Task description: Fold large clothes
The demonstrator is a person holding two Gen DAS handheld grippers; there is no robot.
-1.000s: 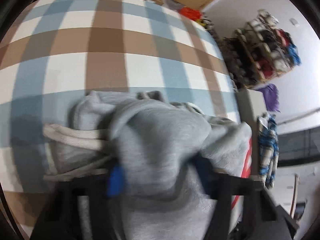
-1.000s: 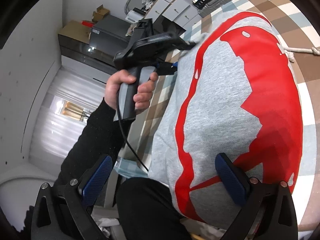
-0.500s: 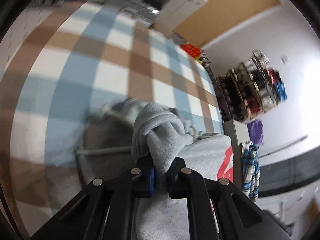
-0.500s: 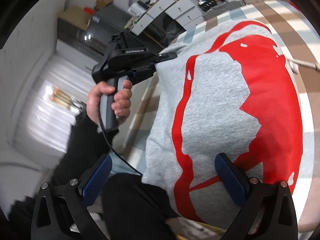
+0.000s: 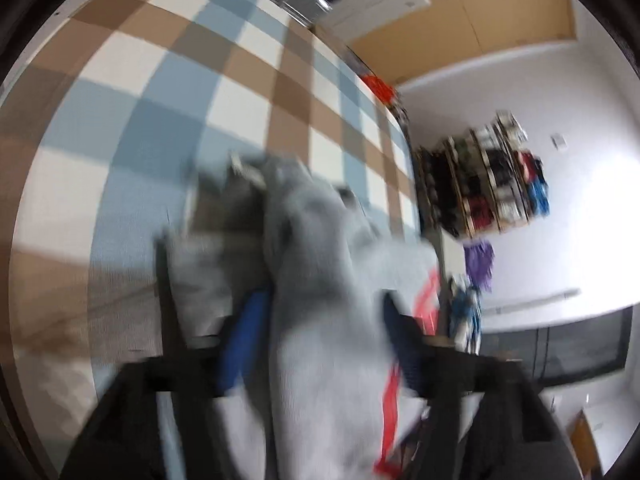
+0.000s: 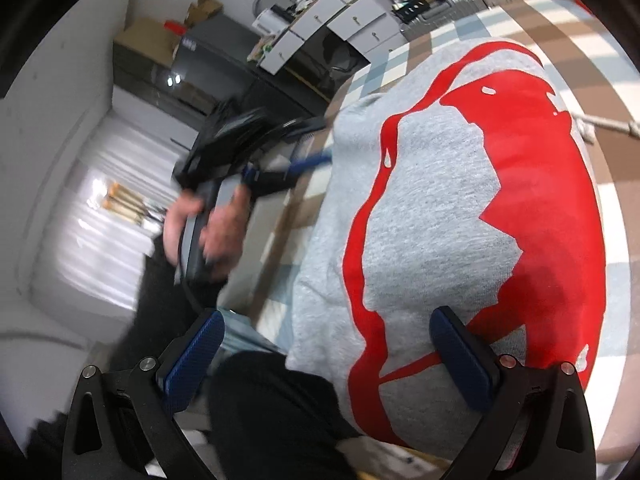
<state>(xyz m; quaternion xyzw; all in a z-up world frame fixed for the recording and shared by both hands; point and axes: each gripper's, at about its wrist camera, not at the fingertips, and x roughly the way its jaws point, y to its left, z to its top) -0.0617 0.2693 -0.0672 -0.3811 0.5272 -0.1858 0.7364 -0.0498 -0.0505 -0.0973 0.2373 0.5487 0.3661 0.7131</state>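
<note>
My right gripper (image 6: pixel 326 356) — jaws wide apart, nothing pinched; one pad over the hem of the sweatshirt (image 6: pixel 440 216), the other off its edge above my dark trousers (image 6: pixel 260 408).
My left gripper (image 5: pixel 320 332) — jaws opening, a blurred grey fold of the sweatshirt (image 5: pixel 320 280) between the pads; I cannot tell if either pad touches it.
Sweatshirt — grey with red print, lying on the checked cloth (image 5: pixel 160 92), a cord (image 6: pixel 608 122) at its far end.
My left hand (image 6: pixel 204 228) — round that gripper's handle, beside the sweatshirt's edge.
Beyond: shelves (image 5: pixel 492 184), drawers (image 6: pixel 340 28).
</note>
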